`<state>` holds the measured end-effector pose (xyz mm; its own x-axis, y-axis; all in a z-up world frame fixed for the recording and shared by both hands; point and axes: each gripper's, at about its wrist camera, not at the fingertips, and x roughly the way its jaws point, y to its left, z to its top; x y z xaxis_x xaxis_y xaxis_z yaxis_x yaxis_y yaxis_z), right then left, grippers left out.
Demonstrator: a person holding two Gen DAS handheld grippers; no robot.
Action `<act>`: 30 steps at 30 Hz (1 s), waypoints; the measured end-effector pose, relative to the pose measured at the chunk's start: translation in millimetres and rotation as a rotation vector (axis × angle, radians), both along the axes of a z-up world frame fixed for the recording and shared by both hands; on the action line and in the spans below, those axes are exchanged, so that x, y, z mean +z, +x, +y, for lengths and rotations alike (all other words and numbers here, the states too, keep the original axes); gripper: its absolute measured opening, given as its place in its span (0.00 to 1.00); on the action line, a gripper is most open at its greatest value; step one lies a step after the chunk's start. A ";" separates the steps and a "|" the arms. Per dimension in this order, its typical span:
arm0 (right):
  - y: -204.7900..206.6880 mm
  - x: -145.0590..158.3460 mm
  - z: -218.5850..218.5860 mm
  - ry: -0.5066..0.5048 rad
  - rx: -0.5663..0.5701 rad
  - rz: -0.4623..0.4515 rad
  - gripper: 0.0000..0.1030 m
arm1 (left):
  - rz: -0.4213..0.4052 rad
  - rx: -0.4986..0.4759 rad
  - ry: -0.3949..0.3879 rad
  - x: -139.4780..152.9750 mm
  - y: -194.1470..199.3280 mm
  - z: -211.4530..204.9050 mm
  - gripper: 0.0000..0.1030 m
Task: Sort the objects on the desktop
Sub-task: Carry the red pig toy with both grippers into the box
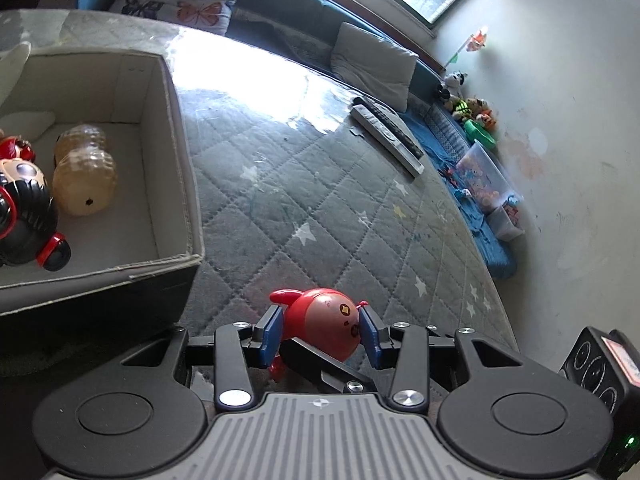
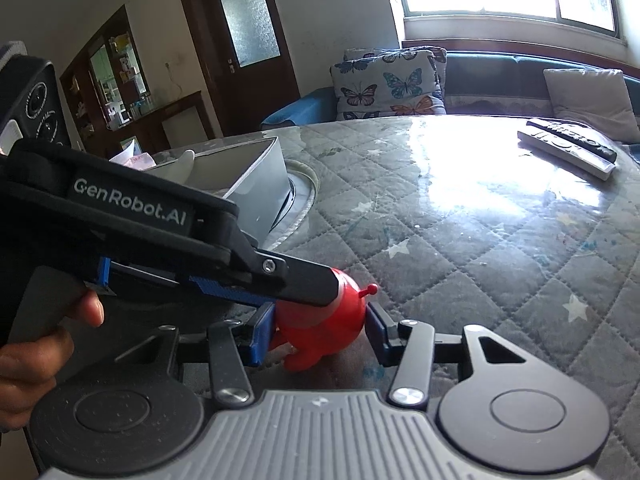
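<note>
Red toy figure [image 1: 324, 326] on desk [image 1: 320, 200], pinched between left gripper [image 1: 320, 334] pads; right gripper [image 2: 316, 332] brackets same figure, contact unclear. Open box [image 1: 176, 152] beside it.

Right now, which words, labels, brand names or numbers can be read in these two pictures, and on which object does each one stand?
"GenRobot.AI": white letters on the black body of the left gripper, seen in the right wrist view.
Red label on the black device with round dials: too blurred to read.
Buttons of the grey remote control and the black one beside it: too small to read.
Face marks on the red round toy figure: drawings, no letters.
</note>
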<state>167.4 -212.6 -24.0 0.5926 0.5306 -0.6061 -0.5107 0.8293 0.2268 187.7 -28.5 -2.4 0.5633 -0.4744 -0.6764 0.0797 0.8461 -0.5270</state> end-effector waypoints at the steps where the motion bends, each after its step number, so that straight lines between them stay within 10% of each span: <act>1: -2.2 0.9 -0.8 0.002 -0.003 -0.002 0.47 | -0.003 -0.002 -0.002 0.7 -1.4 -0.7 0.43; 13: -28.1 41.0 14.8 0.008 0.035 -0.109 0.47 | -0.138 0.025 -0.019 43.0 -41.4 25.2 0.43; 30: -17.8 79.8 144.6 0.008 0.275 -0.198 0.47 | -0.206 0.273 -0.034 68.1 -70.0 148.7 0.42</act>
<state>149.6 -67.9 55.8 0.5325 0.6909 -0.4889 -0.7497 0.6531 0.1064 117.7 120.2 65.7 0.7959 -0.3074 -0.5215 -0.0397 0.8331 -0.5517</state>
